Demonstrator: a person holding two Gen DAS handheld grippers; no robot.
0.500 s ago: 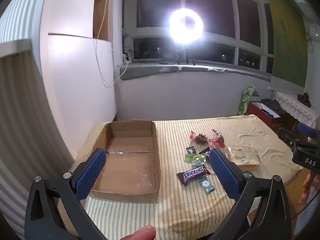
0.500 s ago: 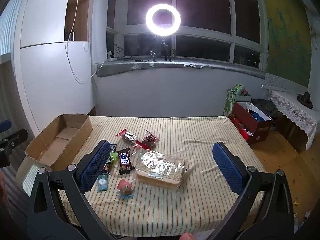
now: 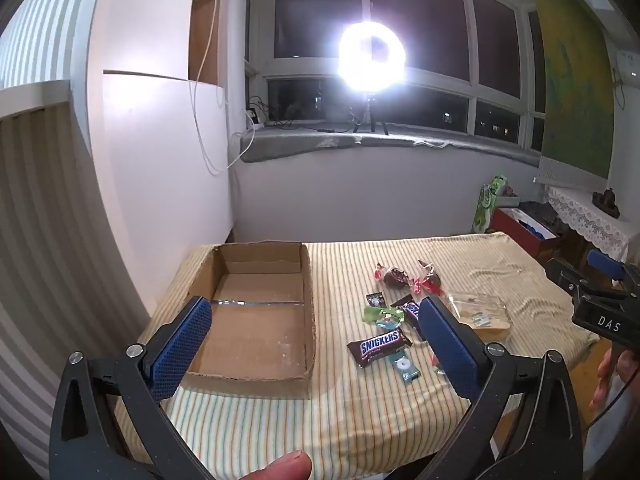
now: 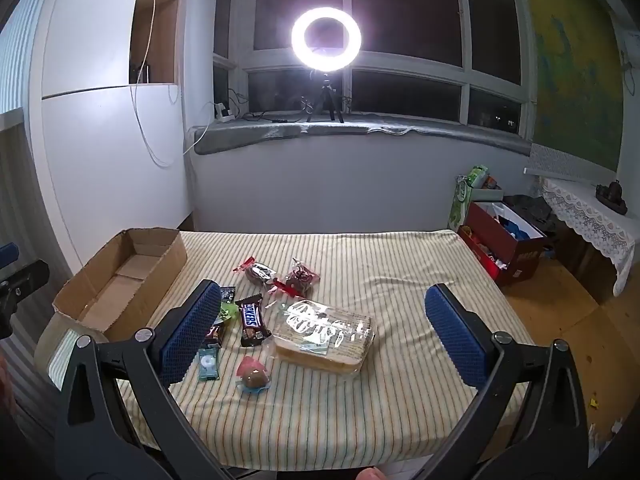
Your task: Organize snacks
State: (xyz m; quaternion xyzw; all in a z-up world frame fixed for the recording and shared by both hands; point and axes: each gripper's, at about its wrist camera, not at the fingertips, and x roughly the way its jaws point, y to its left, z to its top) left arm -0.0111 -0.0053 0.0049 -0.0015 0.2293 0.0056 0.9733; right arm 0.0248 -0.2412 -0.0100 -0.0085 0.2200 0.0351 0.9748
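Both jaws stand released, empty. The Snickers (image 4: pixel 251 321) lies just ahead of the right gripper (image 4: pixel 323 334), left of centre, long axis pointing away; box (image 3: pixel 310 300) farther left.

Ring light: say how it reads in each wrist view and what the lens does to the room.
Left wrist view: the ring light blooms into a white blob, hole nearly washed out, haze over the panes. Right wrist view: its ring stays crisp with a dark centre. Both views: fisheye bends the walls and window frames; the table remains evenly lit and sharp.
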